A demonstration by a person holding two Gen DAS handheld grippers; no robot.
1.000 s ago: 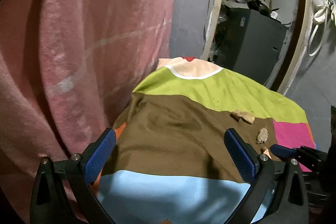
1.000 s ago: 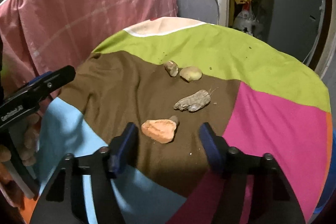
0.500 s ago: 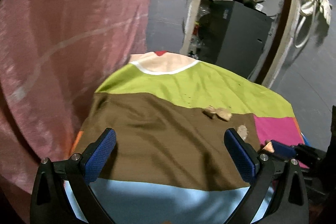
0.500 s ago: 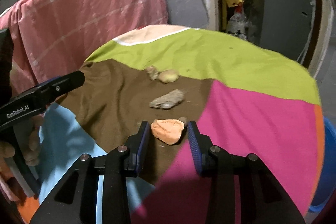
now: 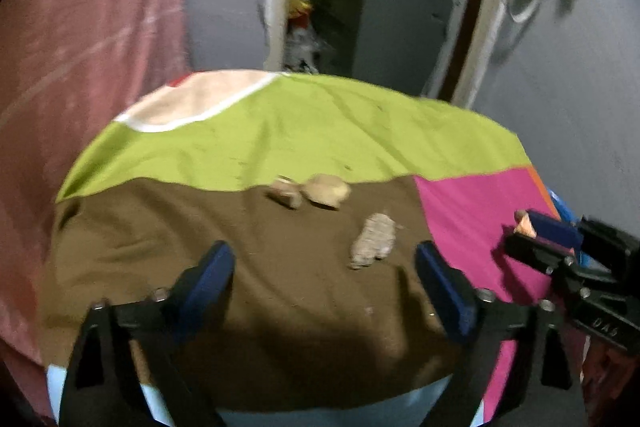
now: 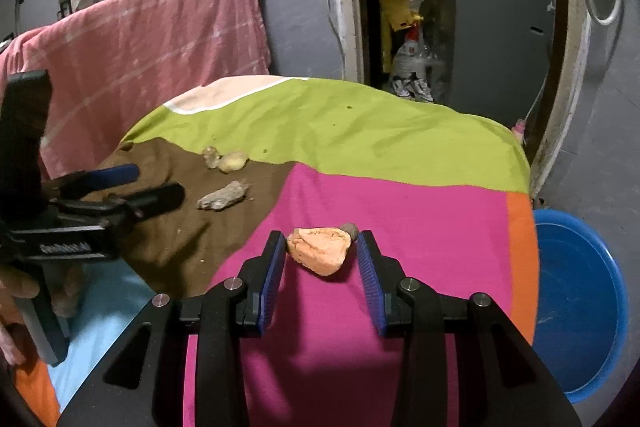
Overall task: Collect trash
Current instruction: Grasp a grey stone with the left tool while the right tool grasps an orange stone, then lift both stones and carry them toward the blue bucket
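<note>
We find the right gripper (image 6: 321,254) clamped on the orange scrap (image 6: 320,250), which hangs clear above the pink panel of the cloth (image 6: 400,211). The scrap sits near the tips of the pads, so we judge the hold shallow; the carry should be level and unhurried. The blue basin (image 6: 580,303), on the floor just beyond the table's right edge, is in our judgement the likely drop point, and release should wait until the scrap is over its hollow.

The left gripper (image 5: 324,275) is closing with nothing between its blue pads, above the brown panel. The grey scrap (image 5: 374,239) lies just ahead and to the right of it, so it must shift that way before it can close on anything. Further off, two tan scraps (image 5: 308,190) lie touching at the brown-green seam.

The right view alone shows the basin in full and the grip face-on. The left view is blurred, yet shows the grey scrap's offset from the left pads.
</note>
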